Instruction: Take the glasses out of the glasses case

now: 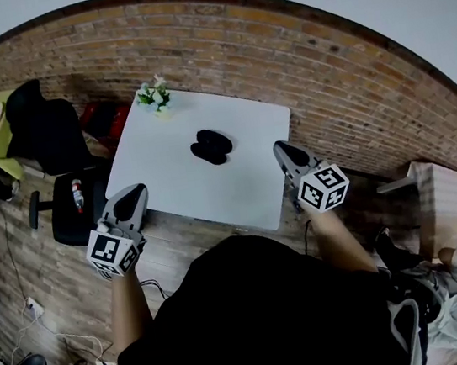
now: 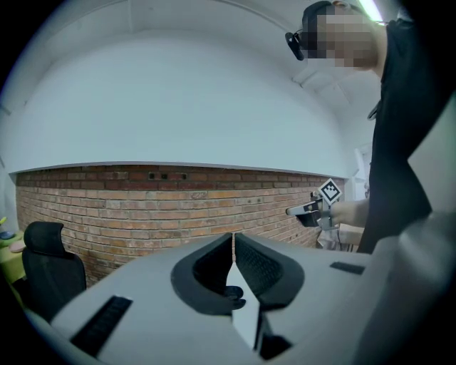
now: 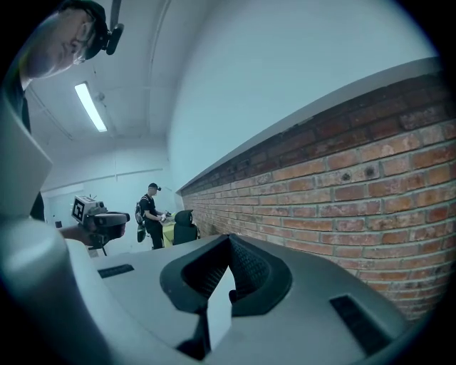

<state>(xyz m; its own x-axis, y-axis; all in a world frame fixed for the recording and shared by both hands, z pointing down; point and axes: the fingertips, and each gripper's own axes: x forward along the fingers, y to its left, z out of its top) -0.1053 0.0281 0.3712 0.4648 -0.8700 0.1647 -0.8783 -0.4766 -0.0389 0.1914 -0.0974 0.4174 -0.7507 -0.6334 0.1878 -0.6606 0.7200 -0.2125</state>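
A black glasses case (image 1: 210, 146) lies near the middle of the white table (image 1: 255, 190); I cannot tell whether its lid is up, and no glasses show. My left gripper (image 1: 135, 191) hangs off the table's near left corner, jaws shut and empty. My right gripper (image 1: 281, 149) is held at the table's right edge, also shut with nothing in it. Both gripper views point up at the brick wall; the case is hidden in them. The left gripper view has the shut left gripper (image 2: 233, 237) and the right gripper (image 2: 313, 207) beyond it. The right gripper view has the shut right gripper (image 3: 229, 239).
A small pot of white flowers (image 1: 153, 96) stands at the table's far left corner. A black office chair (image 1: 50, 127) and a dark stool (image 1: 75, 209) are left of the table. A wooden cabinet (image 1: 435, 197) is at the right. A second person (image 3: 151, 217) stands far off.
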